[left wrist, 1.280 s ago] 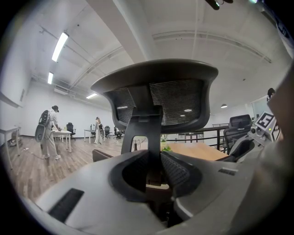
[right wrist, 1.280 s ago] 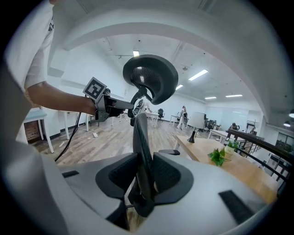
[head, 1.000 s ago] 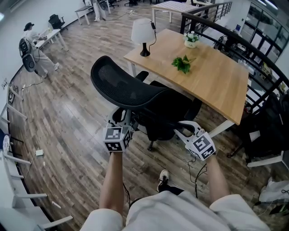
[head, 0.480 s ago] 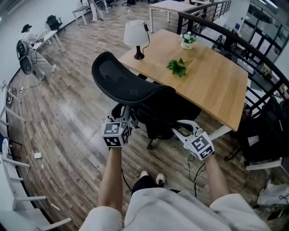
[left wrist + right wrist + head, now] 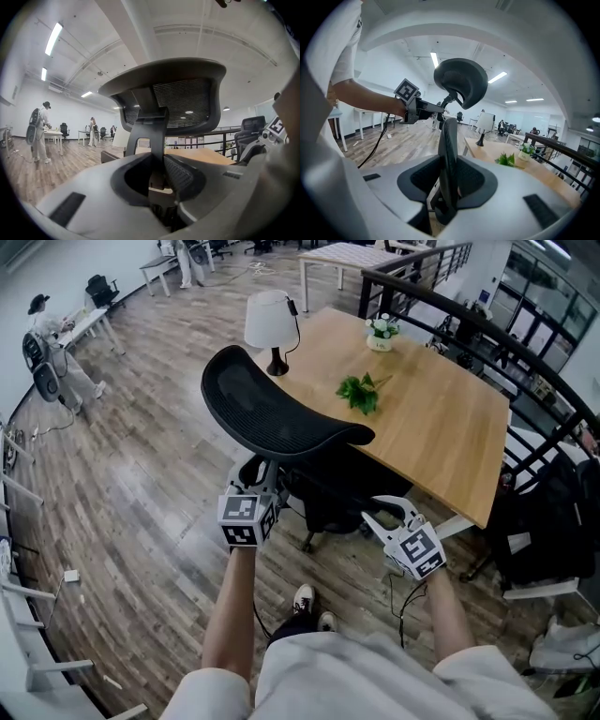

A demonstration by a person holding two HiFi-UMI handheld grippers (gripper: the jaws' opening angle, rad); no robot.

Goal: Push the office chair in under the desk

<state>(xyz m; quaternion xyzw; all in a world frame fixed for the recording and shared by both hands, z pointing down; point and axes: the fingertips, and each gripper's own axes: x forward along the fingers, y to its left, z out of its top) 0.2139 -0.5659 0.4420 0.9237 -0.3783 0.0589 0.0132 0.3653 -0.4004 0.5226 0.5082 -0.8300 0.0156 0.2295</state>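
The black mesh office chair [image 5: 281, 423] stands at the near edge of the wooden desk [image 5: 431, 418], its backrest top overlapping the desk's edge in the head view. My left gripper [image 5: 258, 486] is behind the chair, shut on the backrest's upright spine [image 5: 152, 126], which runs down between the left gripper [image 5: 157, 173] pads. My right gripper [image 5: 380, 512] is at the chair's right side. In the right gripper view the right gripper [image 5: 449, 178] is shut on the backrest's thin side edge [image 5: 449, 140], seen edge-on, with the curved top [image 5: 461, 82] above.
On the desk stand a white lamp [image 5: 267, 320], a green sprig [image 5: 359, 392] and a small potted plant [image 5: 380, 332]. A black railing [image 5: 450, 306] runs behind the desk. A dark bag [image 5: 553, 512] sits at right. A person [image 5: 47, 324] works at far left.
The chair and both grippers have moved forward toward the desk; the backrest top now overlaps the desk's edge. The person's feet have stepped forward. Both grips look unchanged.
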